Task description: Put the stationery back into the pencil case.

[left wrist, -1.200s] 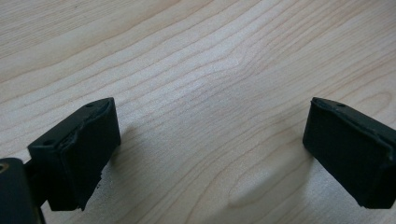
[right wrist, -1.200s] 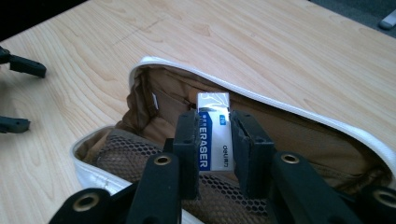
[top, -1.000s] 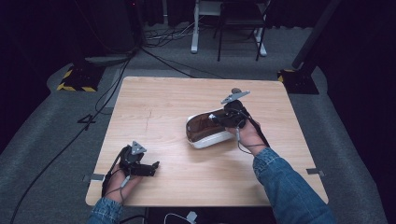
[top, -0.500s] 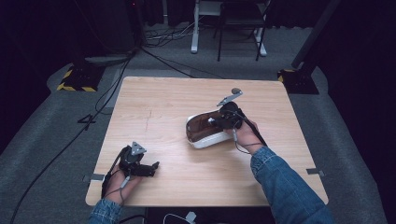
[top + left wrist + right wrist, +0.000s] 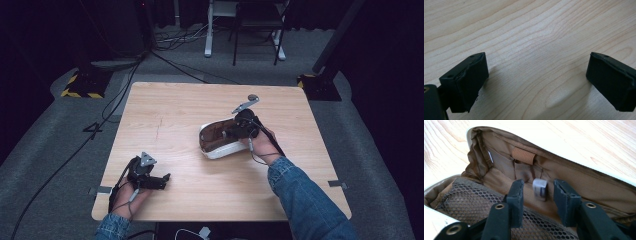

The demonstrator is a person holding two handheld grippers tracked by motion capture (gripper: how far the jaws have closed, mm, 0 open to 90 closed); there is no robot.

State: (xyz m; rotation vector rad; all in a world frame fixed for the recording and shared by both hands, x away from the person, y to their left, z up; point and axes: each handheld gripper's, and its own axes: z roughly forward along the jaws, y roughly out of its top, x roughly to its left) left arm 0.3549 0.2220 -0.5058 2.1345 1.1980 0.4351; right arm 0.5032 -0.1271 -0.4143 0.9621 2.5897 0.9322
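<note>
Eraser [image 5: 540,189], small and white with a printed sleeve, sits inside the open pouch [image 5: 220,142] right of the table's [image 5: 165,110] middle, against the brown lining between the right gripper [image 5: 537,195] pads, which have just been opening and no longer press on it. A clean drop likely means spreading wider, then backing straight out without snagging the mesh pocket [image 5: 474,202]. The left gripper [image 5: 536,75] rests spread wide over bare wood, holding nothing.

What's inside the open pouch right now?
Inside the pouch a small white packet sits between the parted right tongs, with a mesh pocket and an elastic loop. The mesh hides anything under it.
</note>
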